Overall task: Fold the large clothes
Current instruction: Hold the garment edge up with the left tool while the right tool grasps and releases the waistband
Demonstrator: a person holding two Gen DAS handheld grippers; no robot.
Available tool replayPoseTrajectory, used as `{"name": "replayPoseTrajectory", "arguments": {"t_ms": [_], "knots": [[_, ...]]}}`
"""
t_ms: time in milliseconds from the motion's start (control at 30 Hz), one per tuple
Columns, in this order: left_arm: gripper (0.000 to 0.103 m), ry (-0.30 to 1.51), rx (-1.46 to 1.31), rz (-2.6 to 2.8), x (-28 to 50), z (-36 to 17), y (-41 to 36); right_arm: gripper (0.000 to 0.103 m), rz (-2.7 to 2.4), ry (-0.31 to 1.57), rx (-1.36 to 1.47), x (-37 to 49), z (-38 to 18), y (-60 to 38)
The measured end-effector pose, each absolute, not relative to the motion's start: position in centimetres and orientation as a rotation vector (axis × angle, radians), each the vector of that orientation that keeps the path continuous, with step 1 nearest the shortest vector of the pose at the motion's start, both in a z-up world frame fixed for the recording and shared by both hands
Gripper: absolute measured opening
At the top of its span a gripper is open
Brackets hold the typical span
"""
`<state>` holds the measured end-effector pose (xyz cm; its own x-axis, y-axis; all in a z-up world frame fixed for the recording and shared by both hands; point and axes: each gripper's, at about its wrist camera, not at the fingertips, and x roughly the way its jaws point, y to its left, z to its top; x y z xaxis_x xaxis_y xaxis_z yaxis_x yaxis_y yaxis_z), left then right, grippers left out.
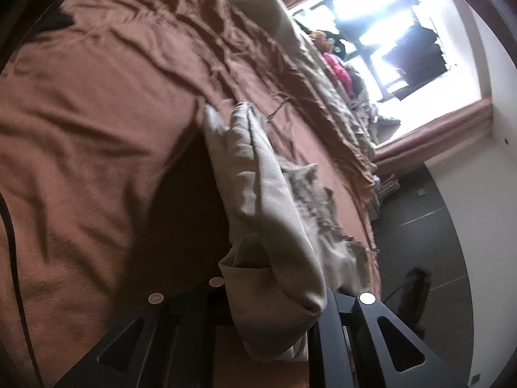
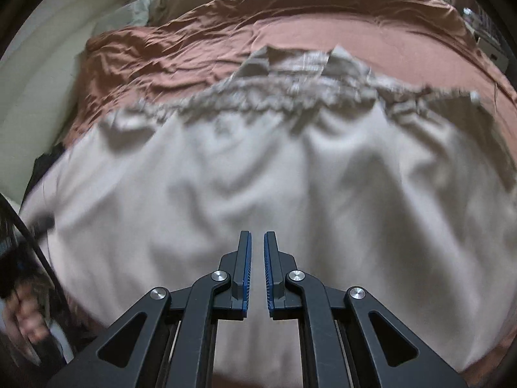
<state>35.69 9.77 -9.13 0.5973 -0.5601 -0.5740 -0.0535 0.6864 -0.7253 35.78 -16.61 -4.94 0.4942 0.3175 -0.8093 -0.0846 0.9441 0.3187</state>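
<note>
No text, label, brand, number or sign can be read in either view. The pictures are blurred, and nothing on the cloth or on the gripper parts carries letters that I can make out.
</note>
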Motion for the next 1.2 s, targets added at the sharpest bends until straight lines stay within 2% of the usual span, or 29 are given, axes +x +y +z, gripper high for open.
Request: {"name": "replayPoseTrajectory", "arguments": {"t_ms": [467,700,900,933,967,1033,1200], "knots": [[0.011,0.807,-0.677,-0.519,37.1,-1.0,2.7,0.005,0.221,1.010,0.408,29.7,-10.1,-18.4],[0.011,0.771,-0.579,-0.627,37.4,3.1,-3.4,0.005,0.266,1.022,0.428,29.7,-9.2,-19.9],[0.011,0.764,-0.502,-0.711,37.8,5.1,-9.1,0.007,0.276,0.930,0.476,27.2,-6.7,-24.0],[0.011,0.767,-0.492,-0.723,37.8,5.2,-10.0,0.016,0.274,0.916,0.486,26.4,-6.4,-24.3],[0.011,0.773,-0.479,-0.739,37.9,5.3,-11.3,0.041,0.270,0.891,0.504,25.7,-6.0,-25.5],[0.011,0.779,-0.455,-0.766,37.9,5.5,-13.6,0.075,0.265,0.844,0.543,24.2,-5.4,-27.5],[0.011,0.820,-0.393,-0.830,38.3,4.9,-19.8,0.075,0.190,0.764,0.621,20.9,-5.1,-33.1]]}}
